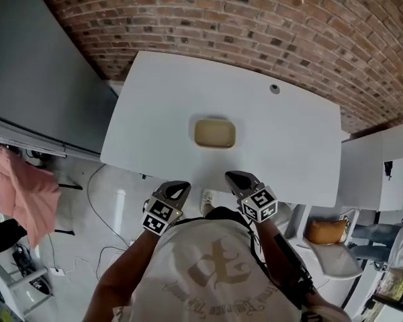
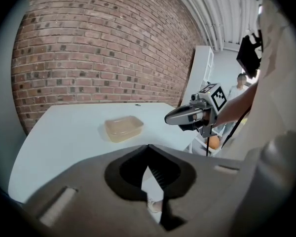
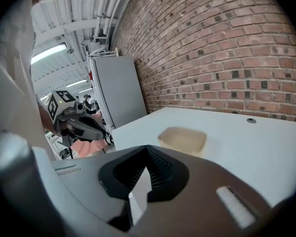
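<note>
Red brick wall (image 1: 255,25) curves behind a white table (image 1: 154,99), and on the table's middle lies a shallow, pale beige container (image 1: 215,133) with rounded corners, open side up and showing nothing inside. It lies alone on the tabletop, well apart from the small round cable hole (image 1: 275,89) near the far edge. Both hand-held tools hang at the near edge of the table, short of the container and not touching it. The left gripper (image 1: 185,186) is on the near left of the container and the right gripper (image 1: 230,175) on the near right, so the container lies ahead of the gap between them. In the left gripper view the two jaws are pressed together at their tips with nothing between them, and the container shows beyond them, slightly to the left. In the right gripper view the jaws likewise meet at the tips and hold nothing, with the container ahead and a little to the right. Each tool carries its marker cube just behind the jaws. Left of the table stands a grey cabinet (image 1: 40,79), with a pink cloth (image 1: 27,190) hanging below it, and at the right a brown bag (image 1: 326,232) rests on a white chair (image 1: 336,263)
</note>
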